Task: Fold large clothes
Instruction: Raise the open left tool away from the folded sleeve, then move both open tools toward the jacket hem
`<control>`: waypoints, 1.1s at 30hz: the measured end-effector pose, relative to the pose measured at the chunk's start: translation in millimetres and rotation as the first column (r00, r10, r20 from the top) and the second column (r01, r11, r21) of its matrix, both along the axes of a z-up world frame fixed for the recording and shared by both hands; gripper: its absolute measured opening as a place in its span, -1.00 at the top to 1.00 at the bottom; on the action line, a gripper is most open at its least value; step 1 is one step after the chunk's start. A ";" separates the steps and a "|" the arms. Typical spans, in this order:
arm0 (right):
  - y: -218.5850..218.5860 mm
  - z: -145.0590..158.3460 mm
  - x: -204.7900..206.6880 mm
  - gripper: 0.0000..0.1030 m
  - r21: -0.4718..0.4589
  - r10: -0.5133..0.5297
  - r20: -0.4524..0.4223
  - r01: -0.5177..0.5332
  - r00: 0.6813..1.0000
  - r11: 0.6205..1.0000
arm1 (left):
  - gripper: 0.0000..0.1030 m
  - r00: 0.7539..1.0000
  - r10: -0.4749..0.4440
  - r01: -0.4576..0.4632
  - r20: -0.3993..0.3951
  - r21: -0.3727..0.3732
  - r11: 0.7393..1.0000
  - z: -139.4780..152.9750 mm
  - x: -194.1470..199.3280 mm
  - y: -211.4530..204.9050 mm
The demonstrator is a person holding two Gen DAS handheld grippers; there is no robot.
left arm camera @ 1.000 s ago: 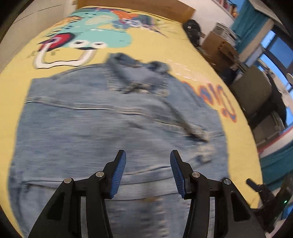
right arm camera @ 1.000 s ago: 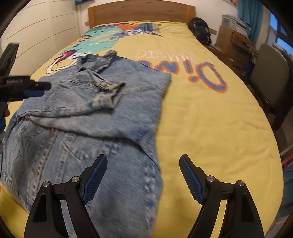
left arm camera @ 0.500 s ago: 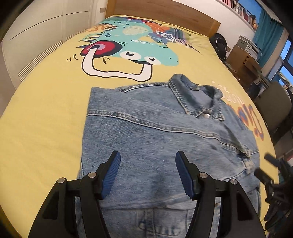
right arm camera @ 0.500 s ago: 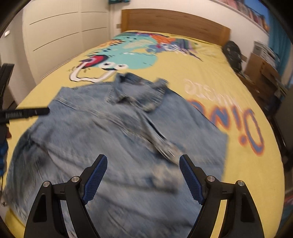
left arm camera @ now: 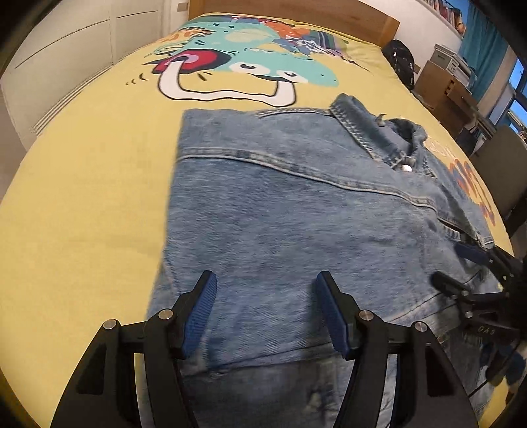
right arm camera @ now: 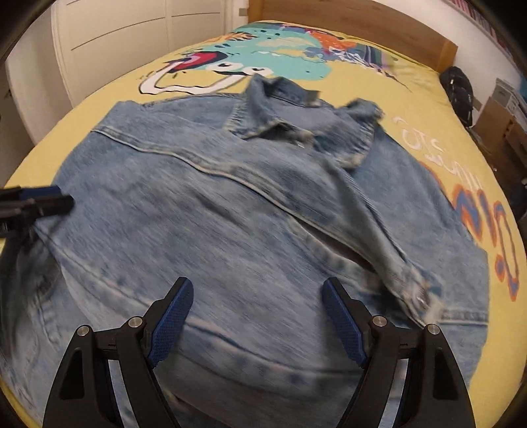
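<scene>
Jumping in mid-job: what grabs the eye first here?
The light blue denim jacket lies spread on the yellow bedspread, collar toward the wooden headboard. Beyond the collar, a big teal cartoon dinosaur print stands out. Both the left gripper and right gripper hover open over the jacket's lower half.

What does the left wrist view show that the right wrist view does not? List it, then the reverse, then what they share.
Only the left wrist view: the grey chair by the window, and the right tool from the side. Only the right wrist view: the folded sleeve's buttoned cuff, and the left tool entering at the left edge. Both: the denim jacket lying on the yellow dinosaur bedspread, each tool open and empty, and the black backpack.
</scene>
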State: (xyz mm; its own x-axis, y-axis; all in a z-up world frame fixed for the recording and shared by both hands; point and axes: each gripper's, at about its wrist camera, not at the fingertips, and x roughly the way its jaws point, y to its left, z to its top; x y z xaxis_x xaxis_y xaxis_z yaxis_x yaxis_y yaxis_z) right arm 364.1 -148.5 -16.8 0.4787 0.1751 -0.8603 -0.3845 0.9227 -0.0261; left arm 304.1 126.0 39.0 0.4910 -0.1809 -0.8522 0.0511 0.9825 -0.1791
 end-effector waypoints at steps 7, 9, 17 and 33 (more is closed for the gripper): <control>-14.2 26.3 4.3 -0.59 0.024 -0.026 0.049 0.025 0.998 0.999 | -0.11 0.998 0.025 -0.025 0.057 0.003 1.000 19.0 9.4 -0.9; -3.7 33.1 13.2 -0.59 0.042 -0.015 0.069 0.012 0.998 0.999 | -0.11 0.998 0.016 -0.016 0.060 0.009 1.000 20.7 17.3 -7.5; 41.0 14.0 42.1 -0.59 0.053 0.031 0.045 -0.033 0.999 0.998 | -0.19 0.999 -0.022 0.020 0.040 0.055 0.998 -1.1 39.2 -31.9; -12.6 66.5 -51.3 -0.59 0.013 0.018 0.114 -0.019 0.993 1.000 | -0.28 0.996 0.060 -0.063 0.063 0.050 0.997 33.3 -34.2 -8.7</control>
State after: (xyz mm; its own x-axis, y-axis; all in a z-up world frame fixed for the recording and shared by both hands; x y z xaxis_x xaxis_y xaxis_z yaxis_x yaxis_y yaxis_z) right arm 312.7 -161.1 49.8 0.5702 0.1968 -0.7976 -0.3969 0.9161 -0.0576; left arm 270.0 117.4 72.3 0.5511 -0.1054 -0.8278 -0.0002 0.9920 -0.1265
